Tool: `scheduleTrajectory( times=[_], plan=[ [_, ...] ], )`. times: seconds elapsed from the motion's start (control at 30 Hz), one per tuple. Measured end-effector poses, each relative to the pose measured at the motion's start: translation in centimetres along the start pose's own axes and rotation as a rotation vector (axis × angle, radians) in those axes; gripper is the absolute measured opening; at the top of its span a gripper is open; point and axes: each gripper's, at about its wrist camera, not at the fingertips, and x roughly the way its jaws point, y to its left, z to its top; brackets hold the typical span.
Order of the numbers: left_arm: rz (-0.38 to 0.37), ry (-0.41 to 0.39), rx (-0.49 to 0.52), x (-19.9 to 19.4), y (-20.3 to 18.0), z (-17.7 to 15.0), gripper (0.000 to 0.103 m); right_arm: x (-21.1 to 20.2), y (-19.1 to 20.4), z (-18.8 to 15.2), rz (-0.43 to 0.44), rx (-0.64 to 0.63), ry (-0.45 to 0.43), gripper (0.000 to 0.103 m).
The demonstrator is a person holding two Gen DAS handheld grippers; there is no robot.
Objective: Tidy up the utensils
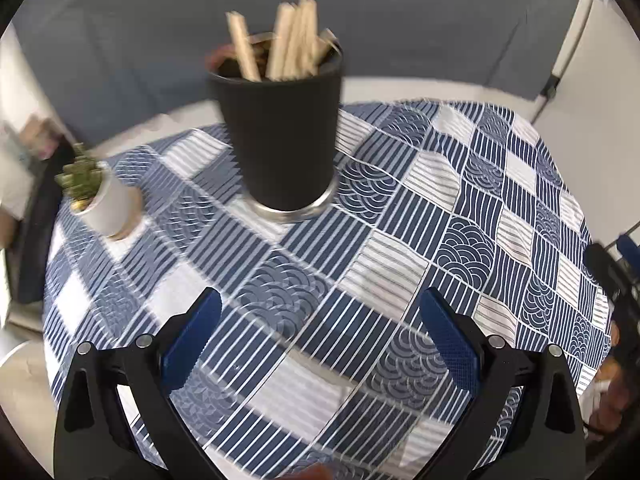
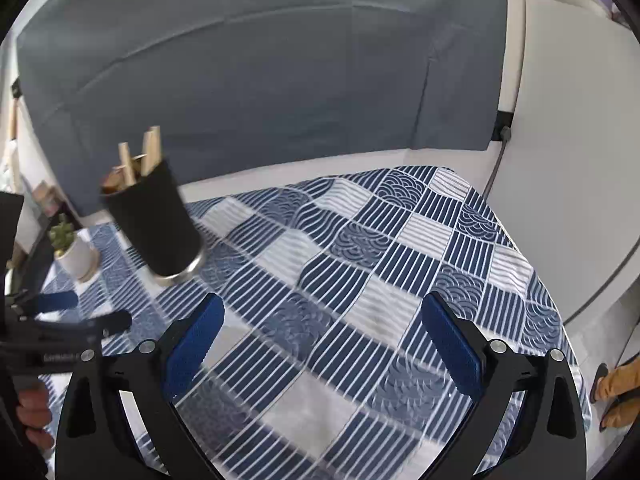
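A black cup [image 1: 282, 136] with a metal base stands upright on the blue-and-white patterned tablecloth [image 1: 400, 240]. Several wooden utensil handles [image 1: 288, 46] stick out of its top. My left gripper [image 1: 320, 336] is open and empty, above the cloth in front of the cup. In the right wrist view the cup [image 2: 154, 224] sits at the left with the wooden handles [image 2: 140, 160] in it. My right gripper [image 2: 320, 336] is open and empty over the cloth [image 2: 380, 260], well right of the cup. The left gripper [image 2: 76, 312] shows at that view's left edge.
A small green plant in a white pot [image 1: 98, 196] stands left of the cup; it also shows in the right wrist view [image 2: 74, 250]. A grey backdrop [image 2: 260, 80] rises behind the table. A white panel [image 2: 568, 180] stands at the right. The table edge falls away at the right.
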Motion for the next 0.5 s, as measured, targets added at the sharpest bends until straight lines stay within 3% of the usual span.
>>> scheduleTrajectory(
  times=[0.17, 0.3, 0.5],
  plan=[
    [0.047, -0.07, -0.076, -4.9, 1.3, -2.4, 0.097, -3.8, 2.1, -0.9, 0.092, -0.027, 0.021, 0.095],
    [0.106, -0.13, -0.114, -7.6, 1.8, -3.9, 0.097, -6.3, 3.0, -1.3, 0.091, -0.075, -0.009, 0.095],
    [0.08, -0.17, -0.113, -10.2, 1.8, -5.1, 0.097, -8.8, 3.5, -1.5, 0.094, -0.109, -0.036, 0.095]
  ],
)
